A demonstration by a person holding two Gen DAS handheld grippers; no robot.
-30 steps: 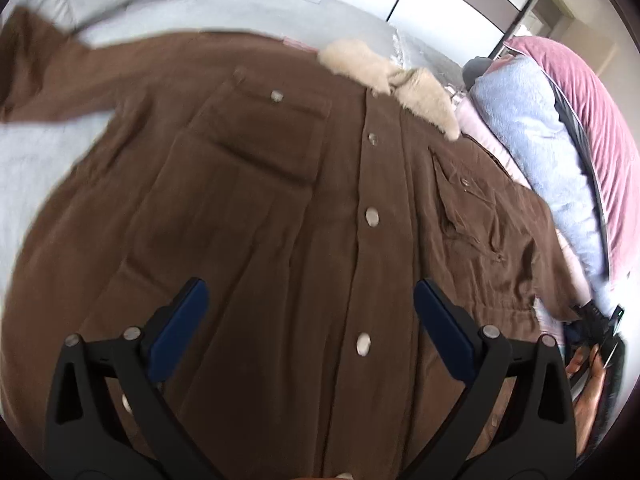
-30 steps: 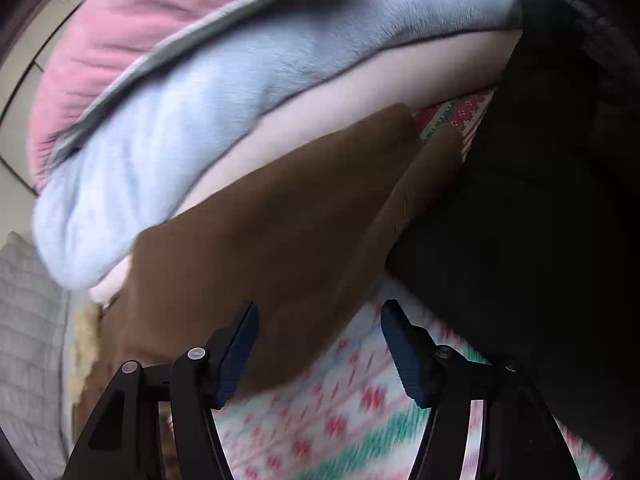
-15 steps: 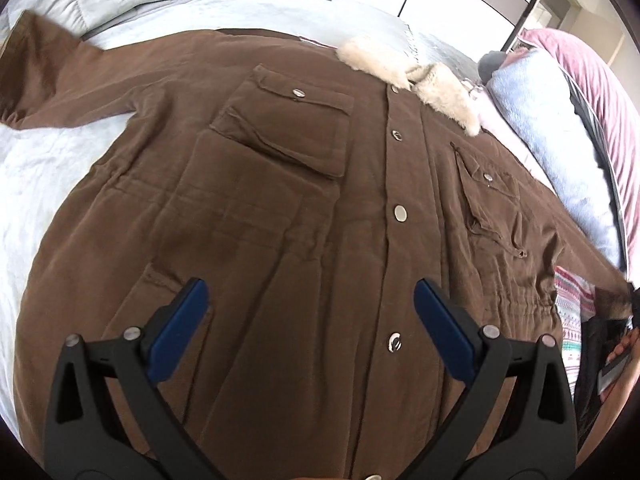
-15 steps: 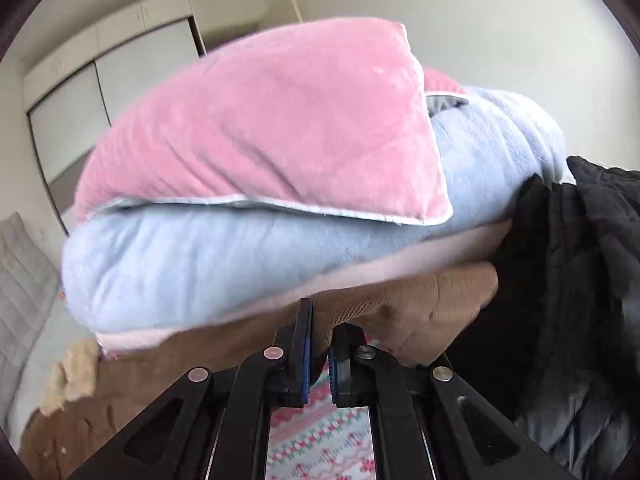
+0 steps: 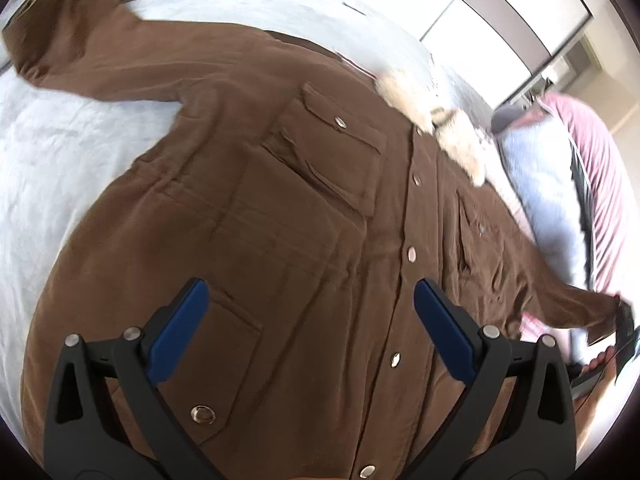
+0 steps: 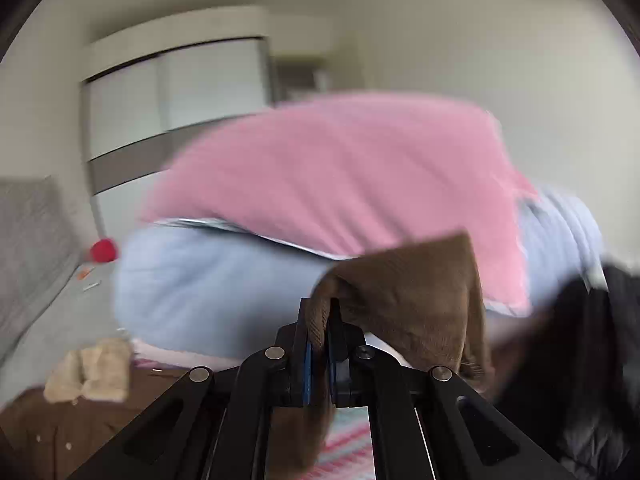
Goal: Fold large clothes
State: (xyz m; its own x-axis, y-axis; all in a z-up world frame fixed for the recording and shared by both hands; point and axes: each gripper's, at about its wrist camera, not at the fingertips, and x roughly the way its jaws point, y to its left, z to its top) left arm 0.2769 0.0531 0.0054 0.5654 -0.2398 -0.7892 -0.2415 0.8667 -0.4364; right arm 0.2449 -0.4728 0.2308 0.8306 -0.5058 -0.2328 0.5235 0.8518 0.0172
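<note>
A large brown jacket (image 5: pixel 280 220) with a cream fleece collar (image 5: pixel 440 128) and metal snaps lies face up on a pale grey bed (image 5: pixel 52 152). Its one sleeve (image 5: pixel 72 52) stretches to the far left. My left gripper (image 5: pixel 308 320) is open and empty, hovering above the jacket's lower front. My right gripper (image 6: pixel 319 344) is shut on the cuff of the other brown sleeve (image 6: pixel 412 296) and holds it lifted off the bed. That sleeve also shows in the left wrist view (image 5: pixel 560 300), raised at the right edge.
A stack of folded blankets, pink (image 6: pixel 340 176) over light blue (image 6: pixel 208 284), sits beside the jacket's right side. A dark garment (image 6: pixel 592 360) lies at the right. A patterned cloth (image 6: pixel 344 444) lies under the lifted sleeve. A small red object (image 6: pixel 104 250) sits at the bed's far end.
My right gripper closed on the sleeve cuff and raised it off the patterned cloth. My left gripper stayed open and shifted over the jacket's lower front.
</note>
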